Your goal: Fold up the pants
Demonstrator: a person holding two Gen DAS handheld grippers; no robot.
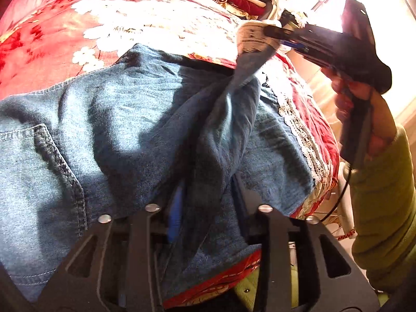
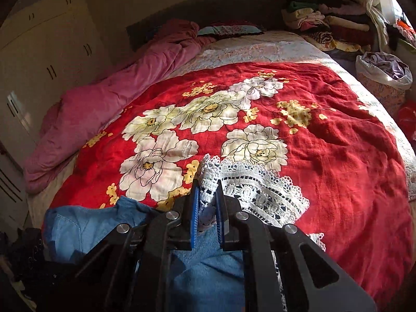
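Note:
Blue denim pants (image 1: 130,119) lie spread over a red flowered bedspread (image 1: 130,20). One leg ends in a white lace hem (image 2: 260,189). My right gripper (image 2: 207,197) is shut on that lace, which is bunched between its blue pads (image 2: 193,208). In the left wrist view the right gripper (image 1: 270,32) holds the hem (image 1: 249,39) up at the upper right, so the leg rises as a taut ridge. My left gripper (image 1: 208,184) sits low at the near edge, its fingers apart, with that denim ridge running loosely between them.
A hand (image 1: 364,119) in a green sleeve (image 1: 384,221) holds the right gripper. A pink quilt (image 2: 104,91) lies along the bed's left side. Stacked clothes (image 2: 338,23) and a filled bag (image 2: 384,72) sit at the far right. A wardrobe (image 2: 39,52) stands left.

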